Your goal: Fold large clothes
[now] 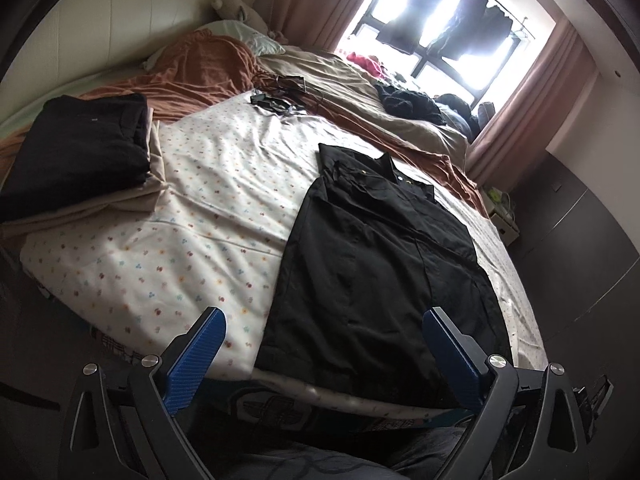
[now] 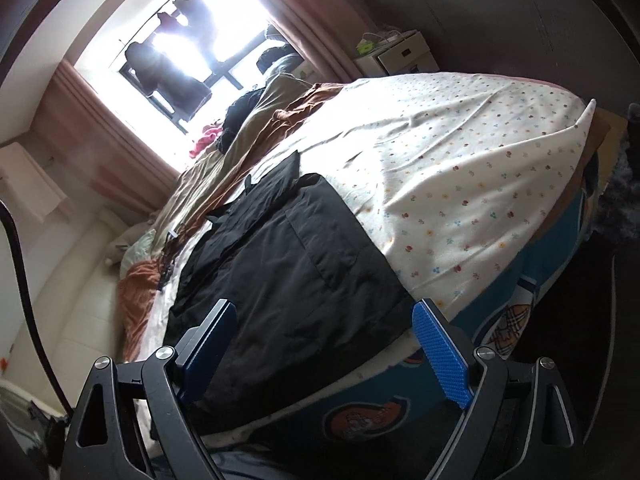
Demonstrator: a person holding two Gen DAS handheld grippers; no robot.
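Observation:
A black garment (image 1: 376, 264) lies flat on the flower-print sheet (image 1: 192, 208), folded lengthwise, collar end far, hem at the near bed edge. It also shows in the right wrist view (image 2: 280, 264). My left gripper (image 1: 324, 320) is open and empty, hovering just above the hem. My right gripper (image 2: 322, 320) is open and empty too, over the same near end of the garment.
A folded black stack (image 1: 76, 152) rests on beige cloth at the left. Cables and a device (image 1: 280, 96) lie farther back. Rumpled orange and beige bedding (image 1: 208, 68) and dark clothes (image 1: 408, 104) fill the far side. A white box (image 2: 400, 56) stands beside the bed.

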